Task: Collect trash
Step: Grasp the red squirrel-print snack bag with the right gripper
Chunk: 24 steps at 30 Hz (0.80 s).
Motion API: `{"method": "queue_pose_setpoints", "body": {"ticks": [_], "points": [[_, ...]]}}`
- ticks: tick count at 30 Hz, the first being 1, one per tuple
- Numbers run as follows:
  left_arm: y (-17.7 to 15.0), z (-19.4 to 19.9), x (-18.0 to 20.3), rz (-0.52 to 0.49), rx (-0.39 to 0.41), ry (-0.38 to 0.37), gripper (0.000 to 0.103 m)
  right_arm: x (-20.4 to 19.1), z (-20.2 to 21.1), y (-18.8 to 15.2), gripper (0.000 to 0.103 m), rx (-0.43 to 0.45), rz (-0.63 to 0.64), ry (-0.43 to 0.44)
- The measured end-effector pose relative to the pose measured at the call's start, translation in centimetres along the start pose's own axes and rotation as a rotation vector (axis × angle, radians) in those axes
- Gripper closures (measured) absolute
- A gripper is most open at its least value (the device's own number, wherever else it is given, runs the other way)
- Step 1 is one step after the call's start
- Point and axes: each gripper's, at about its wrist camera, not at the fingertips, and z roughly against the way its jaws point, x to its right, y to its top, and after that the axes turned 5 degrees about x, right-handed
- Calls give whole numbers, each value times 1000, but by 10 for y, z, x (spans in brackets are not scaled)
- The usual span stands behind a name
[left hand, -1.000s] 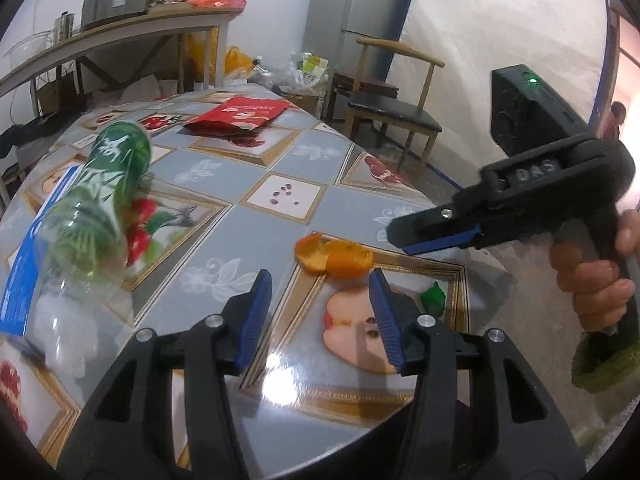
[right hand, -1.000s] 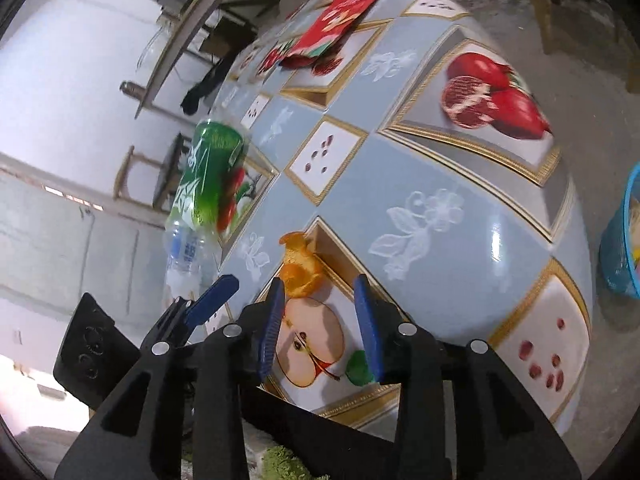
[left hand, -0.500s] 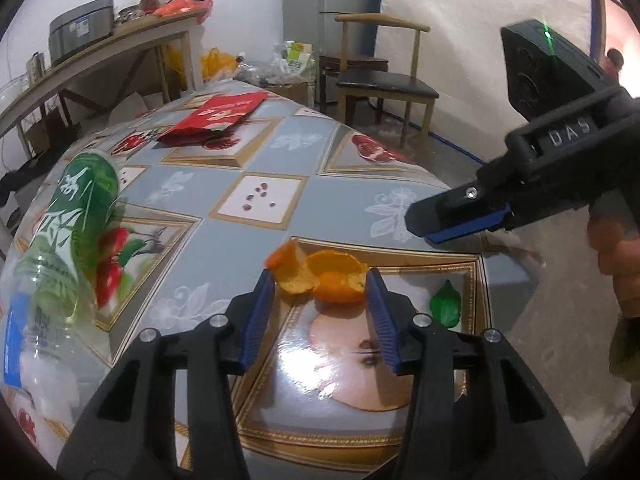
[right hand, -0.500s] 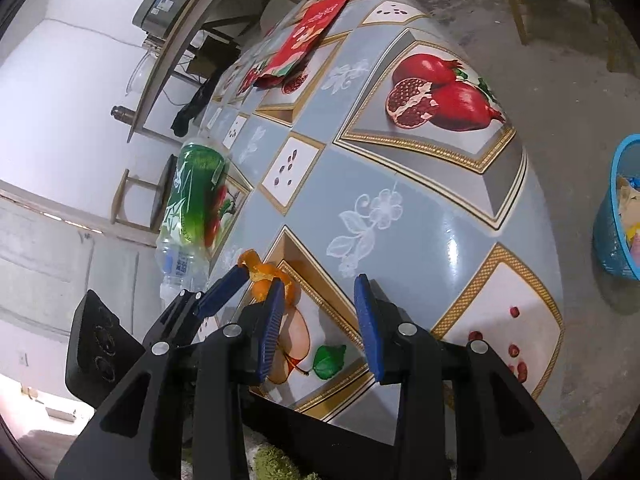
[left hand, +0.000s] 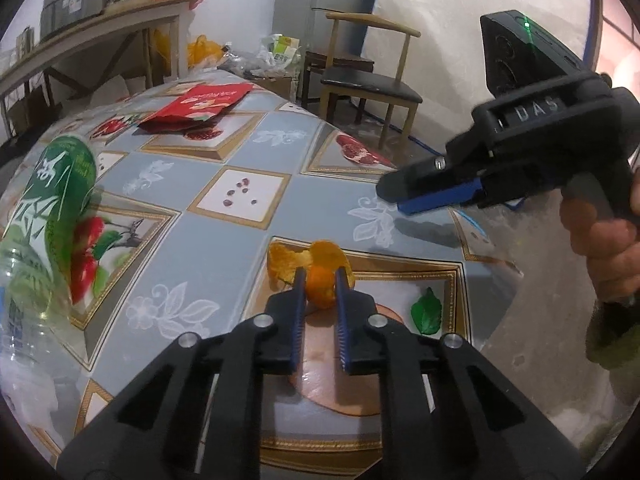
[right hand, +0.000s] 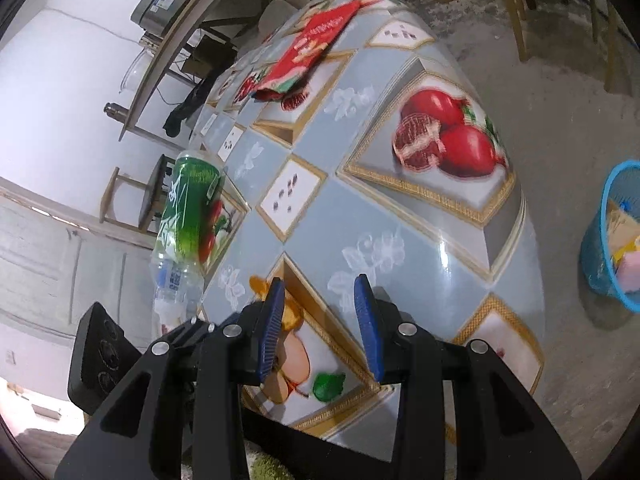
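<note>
A curled orange peel (left hand: pixel 322 254) lies near the front edge of the table (left hand: pixel 240 152), on its fruit-print cloth. My left gripper (left hand: pixel 319 281) is closing on it, and both blue pads press the peel's near part. In the right wrist view the peel (right hand: pixel 259 285) shows just left of my right gripper (right hand: pixel 320 308), which hangs open over the cloth with nothing between its pads. A person's hand holds the right gripper (left hand: pixel 396 200), right of and beyond the peel. A green-labelled plastic bottle (left hand: pixel 52 208) lies at the left and a red packet (left hand: pixel 200 102) at the far side.
A blue mesh basket (right hand: pixel 612 240) with some trash in it stands on the floor right of the table. A wooden chair (left hand: pixel 368 80) and bags of clutter sit behind the table. A side table with appliances runs along the back left wall.
The left gripper moved forward to the orange peel and its jaws closed from wide apart onto it. The right gripper stayed open and shifted little.
</note>
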Motion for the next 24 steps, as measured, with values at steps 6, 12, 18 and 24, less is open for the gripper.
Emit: {"method": "queue_pose_setpoints", "body": {"ticks": [6,12,18,24], "points": [[-1,9,-27,99,6,35,92,-24,-10,51,60,27,62,-28],[-5,16,-52,182,22,52,92,-34,-62,127,51,8,-8,-2],[-9,21,-60,214,34,35,92,-11,-128,183,51,-9,-223,22],[-12,23,-63,228,39,15,92,5,-157,205,59,11,-384,105]]}}
